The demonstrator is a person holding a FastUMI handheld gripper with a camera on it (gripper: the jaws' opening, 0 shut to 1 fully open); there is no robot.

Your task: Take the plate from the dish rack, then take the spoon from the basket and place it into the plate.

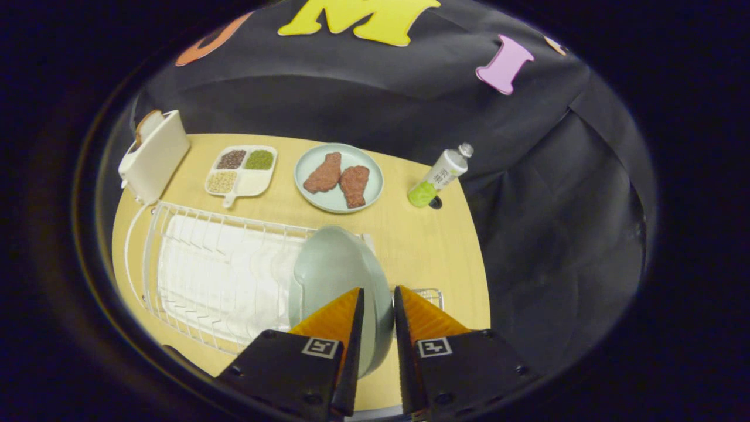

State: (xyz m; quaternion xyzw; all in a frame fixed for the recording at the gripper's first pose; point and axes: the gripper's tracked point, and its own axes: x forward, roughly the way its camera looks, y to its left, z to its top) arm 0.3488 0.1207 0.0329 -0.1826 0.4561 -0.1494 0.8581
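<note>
The hand-held gripper (378,299) reaches down over the near right end of the dish rack (193,275), its two orange fingers (334,316) set close together with the rim of a pale green plate (337,275) standing on edge between them. The fingers sit on either side of the plate's edge, but whether both press on it cannot be told. The plate stands upright in the white wire rack at its right end, its hollow face turned toward the empty slots on the left. The rack lies on a light wooden worktop (422,246).

Beyond the rack, a second round plate (338,177) carries two brown pieces of food. To its left is a white divided tray (241,169) with grains and beans in its compartments, and further left a white toaster (153,155) with a slice of bread in it. To the right, near the worktop's far edge, a bottle (440,176) with a green lower part stands tilted in this view.
</note>
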